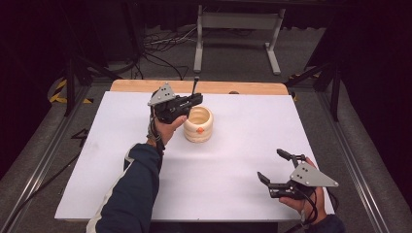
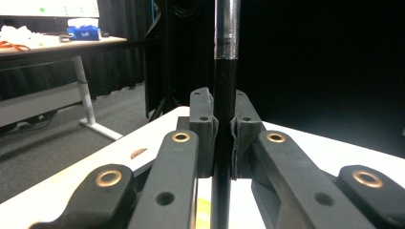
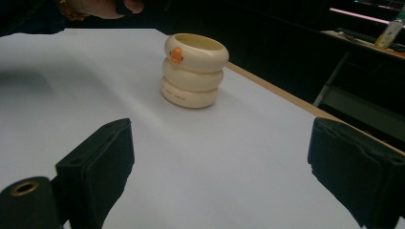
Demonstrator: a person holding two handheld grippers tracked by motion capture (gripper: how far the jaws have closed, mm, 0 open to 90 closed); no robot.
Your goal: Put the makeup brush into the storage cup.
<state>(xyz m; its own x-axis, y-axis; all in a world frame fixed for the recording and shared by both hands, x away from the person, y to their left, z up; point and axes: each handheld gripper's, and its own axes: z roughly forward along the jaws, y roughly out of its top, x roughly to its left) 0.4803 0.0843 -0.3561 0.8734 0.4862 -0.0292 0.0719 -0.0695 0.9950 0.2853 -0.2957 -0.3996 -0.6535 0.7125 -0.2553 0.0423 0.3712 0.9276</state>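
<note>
A cream pot (image 1: 198, 124) built of stacked rings, with a small orange beak on its side, stands on the white table top (image 1: 233, 160) a little left of centre. My left gripper (image 1: 197, 98) hovers just above the pot's far rim, shut on a thin black pen (image 1: 196, 85) that stands upright. In the left gripper view the pads (image 2: 241, 126) clamp the pen (image 2: 224, 71), whose upper part is shiny metal. My right gripper (image 1: 271, 165) is open over the table's front right, with nothing in it. The right gripper view has the pot (image 3: 194, 70) ahead of its wide-apart pads (image 3: 107, 152).
A wooden strip (image 1: 243, 88) runs along the table's far edge. Behind it a grey desk frame (image 1: 238, 22) and loose cables (image 1: 165, 43) lie on the floor. Dark stands flank both sides. A desk with a blue box (image 2: 83, 32) stands off to the left.
</note>
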